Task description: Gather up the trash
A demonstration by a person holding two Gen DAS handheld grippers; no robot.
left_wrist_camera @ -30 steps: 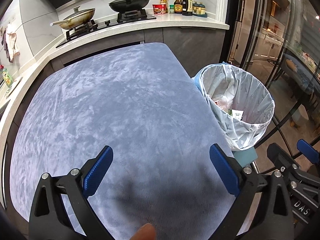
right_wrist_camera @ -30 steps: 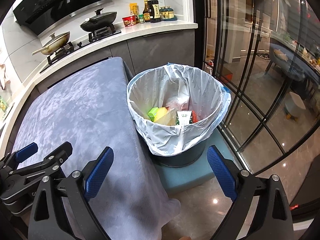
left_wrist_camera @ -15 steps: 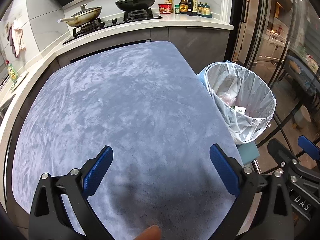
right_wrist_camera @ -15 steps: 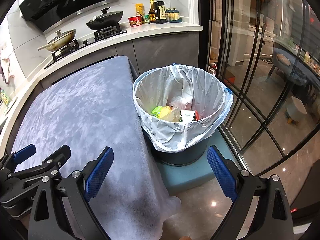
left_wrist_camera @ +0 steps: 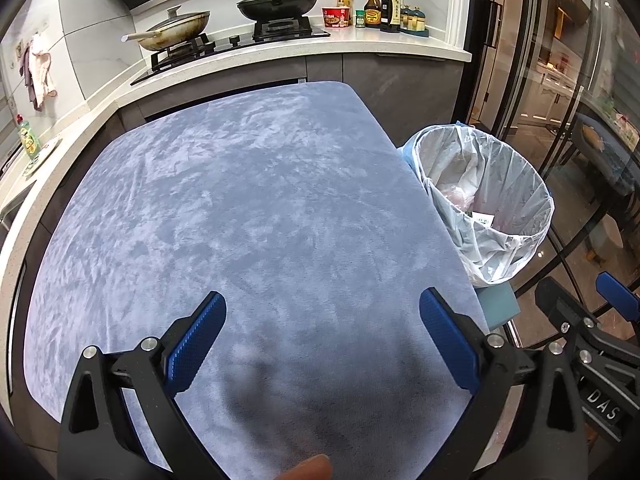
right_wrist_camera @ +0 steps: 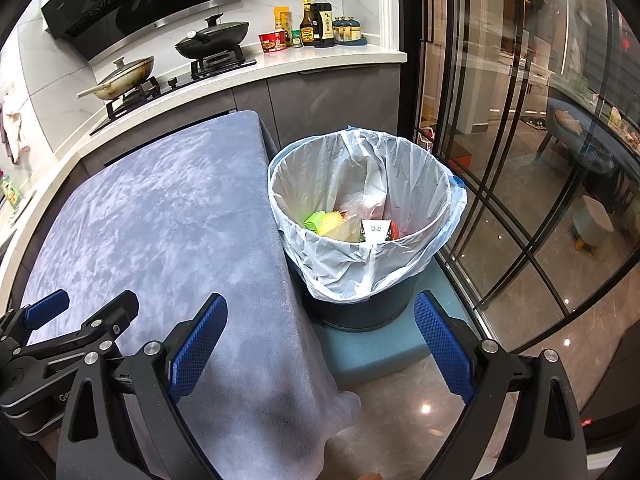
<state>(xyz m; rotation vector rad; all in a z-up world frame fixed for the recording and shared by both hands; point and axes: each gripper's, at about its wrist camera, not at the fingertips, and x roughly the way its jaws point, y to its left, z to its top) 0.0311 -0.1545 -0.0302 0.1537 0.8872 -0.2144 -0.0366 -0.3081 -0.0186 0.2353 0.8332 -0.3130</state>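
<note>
Your left gripper (left_wrist_camera: pixel 320 332) and right gripper (right_wrist_camera: pixel 320 332) hover with fingers spread and unloaded, since the trash (right_wrist_camera: pixel 352 228) sits in the lined bin (right_wrist_camera: pixel 366 256) beside the desk (left_wrist_camera: pixel 248 208).

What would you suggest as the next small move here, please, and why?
Probably just draw both grippers back and stop. The left gripper and right gripper are both open and hold nothing, the blue-grey table cloth shows no trash on it, and the lined bin beside the table already holds cartons and wrappers. Nothing visible seems left to collect.
</note>
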